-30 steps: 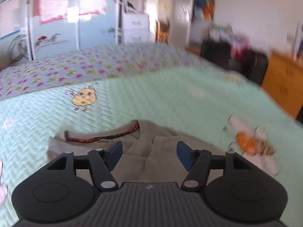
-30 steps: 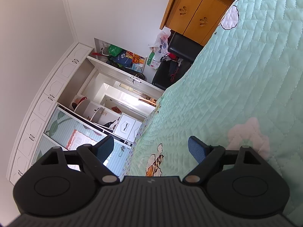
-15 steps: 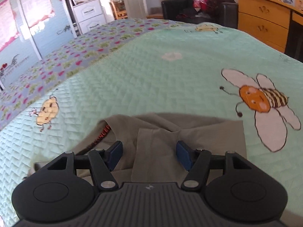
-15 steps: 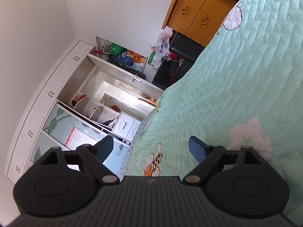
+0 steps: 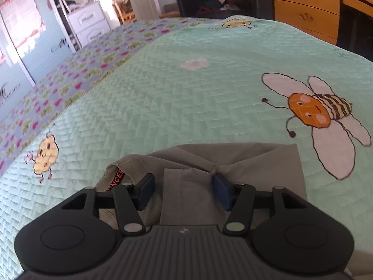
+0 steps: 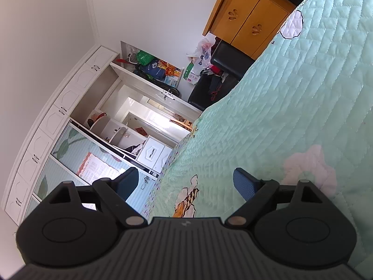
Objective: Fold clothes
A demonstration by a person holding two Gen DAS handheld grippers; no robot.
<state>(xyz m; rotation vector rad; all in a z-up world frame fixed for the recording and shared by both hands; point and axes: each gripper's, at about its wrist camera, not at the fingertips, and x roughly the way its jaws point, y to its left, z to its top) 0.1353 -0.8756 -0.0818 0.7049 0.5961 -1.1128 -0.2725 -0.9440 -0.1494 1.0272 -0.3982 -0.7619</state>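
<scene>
Left wrist view: shirt [image 5: 233, 170] on quilt [image 5: 186, 98], directly under left gripper [image 5: 183, 190]; jaws apart, just narrowing, astride fold, not pinching. Right gripper [image 6: 186, 184] wide, empty, away.

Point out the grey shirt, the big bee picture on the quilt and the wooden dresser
grey shirt [image 5: 244, 163], left wrist view, on its flat folded body.
bee picture [image 5: 312, 109], left wrist view, on its orange face.
wooden dresser [image 5: 305, 11], left wrist view, on a drawer front.
</scene>
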